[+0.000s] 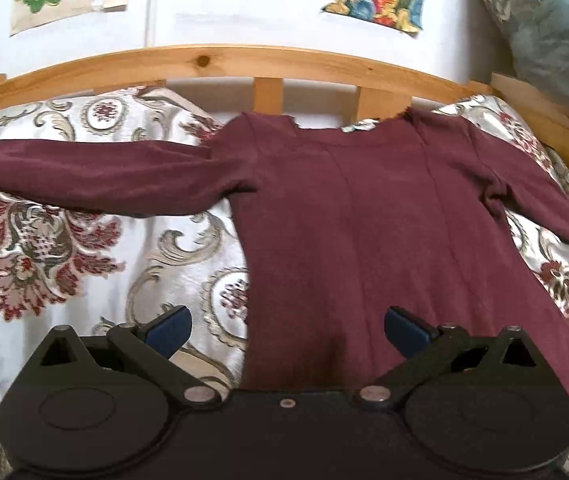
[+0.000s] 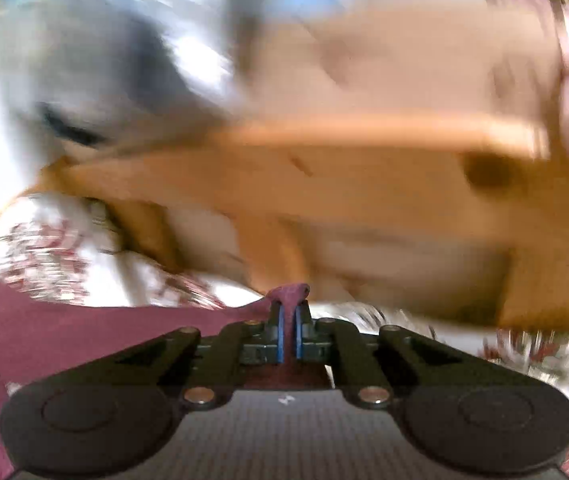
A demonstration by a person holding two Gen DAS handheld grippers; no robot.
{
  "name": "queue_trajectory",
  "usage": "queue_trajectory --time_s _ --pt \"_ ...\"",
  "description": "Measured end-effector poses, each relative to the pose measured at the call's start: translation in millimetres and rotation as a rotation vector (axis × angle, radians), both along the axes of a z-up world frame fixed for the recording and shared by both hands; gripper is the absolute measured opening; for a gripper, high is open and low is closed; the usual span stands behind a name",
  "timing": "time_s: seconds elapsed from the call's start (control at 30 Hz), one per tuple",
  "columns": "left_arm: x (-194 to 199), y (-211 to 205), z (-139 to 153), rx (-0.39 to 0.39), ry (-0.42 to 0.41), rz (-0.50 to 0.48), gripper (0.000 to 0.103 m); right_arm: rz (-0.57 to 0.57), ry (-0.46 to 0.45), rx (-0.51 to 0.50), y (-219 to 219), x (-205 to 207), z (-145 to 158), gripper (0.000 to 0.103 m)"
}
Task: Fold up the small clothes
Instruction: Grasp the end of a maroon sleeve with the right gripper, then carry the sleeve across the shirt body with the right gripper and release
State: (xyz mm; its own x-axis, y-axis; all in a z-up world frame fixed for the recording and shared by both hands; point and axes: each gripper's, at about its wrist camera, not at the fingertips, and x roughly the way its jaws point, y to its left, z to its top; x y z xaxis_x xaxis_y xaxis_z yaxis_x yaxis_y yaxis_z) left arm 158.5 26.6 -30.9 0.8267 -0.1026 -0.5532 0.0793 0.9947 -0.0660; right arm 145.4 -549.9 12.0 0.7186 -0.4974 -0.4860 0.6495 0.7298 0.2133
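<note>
Where the wooden headboard [image 1: 220, 60] closes off the bed, a maroon top [image 1: 364, 220] is laid flat on the bedspread [image 1: 84, 248], neckline nearest the headboard and hem toward the left gripper [image 1: 287, 326]. Its long axis is run from hem to headboard; one long sleeve is stretched crosswise, parallel to the headboard. The knit is soft, matte, ribbed with faint lengthwise seams. The bedspread is glossy white brocade, scrolled in red and beige. Above the headboard a white wall is hung with two colourful prints. The left gripper's blue-padded jaws are spread wide over the hem, nothing held. The right gripper [image 2: 289, 326] is clamped on a pinch of the top's fabric; surroundings there are blurred.
</note>
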Motion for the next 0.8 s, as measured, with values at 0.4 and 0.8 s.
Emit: queue_trajectory --time_s 0.4,0.8 --pt "4 26 18 -0.04 -0.042 0.067 0.102 0.647 -0.129 -0.35 201 57 107 0.007" --pt "5 55 19 -0.158 -0.041 0.135 0.102 1.142 -0.081 -0.294 364 94 57 0.007"
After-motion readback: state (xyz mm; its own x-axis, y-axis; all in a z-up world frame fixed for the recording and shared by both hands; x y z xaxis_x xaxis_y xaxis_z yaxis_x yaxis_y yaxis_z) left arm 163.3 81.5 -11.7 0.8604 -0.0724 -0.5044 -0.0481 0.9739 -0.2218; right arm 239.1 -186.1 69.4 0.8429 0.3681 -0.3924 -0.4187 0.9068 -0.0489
